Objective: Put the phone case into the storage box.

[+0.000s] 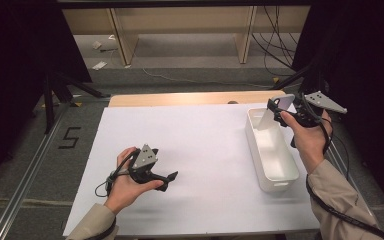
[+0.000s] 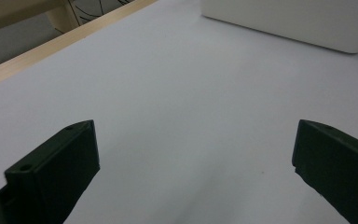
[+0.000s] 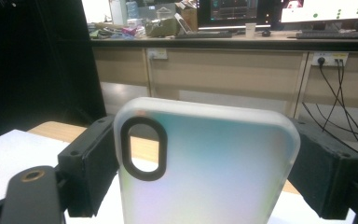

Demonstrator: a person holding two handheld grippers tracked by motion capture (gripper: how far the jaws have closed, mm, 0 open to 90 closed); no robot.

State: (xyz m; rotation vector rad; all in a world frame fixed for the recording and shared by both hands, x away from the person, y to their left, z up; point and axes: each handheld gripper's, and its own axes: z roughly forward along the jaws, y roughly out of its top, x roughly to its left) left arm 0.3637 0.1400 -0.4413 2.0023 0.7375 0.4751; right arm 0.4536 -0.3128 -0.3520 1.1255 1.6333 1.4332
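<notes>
A frosted translucent phone case (image 1: pixel 276 111) (image 3: pixel 205 168) with a black-rimmed camera cutout is held upright over the far end of the white bin (image 1: pixel 260 150). My right gripper (image 1: pixel 282 116) (image 3: pixel 200 172) is shut on the case, one jaw on each long edge. Low over the white table cover (image 1: pixel 195 140) at the near left, my left gripper (image 1: pixel 170 180) (image 2: pixel 193 163) is open, its jaws wide apart with nothing between them. In the left gripper view the white bin (image 2: pixel 298 23) is ahead of that gripper.
The bin stands along the right side of the cover, near the table's right edge. The wooden table edge (image 1: pixel 180 98) runs along the back. Beyond it are desk legs, cables on the floor and black stands at both sides.
</notes>
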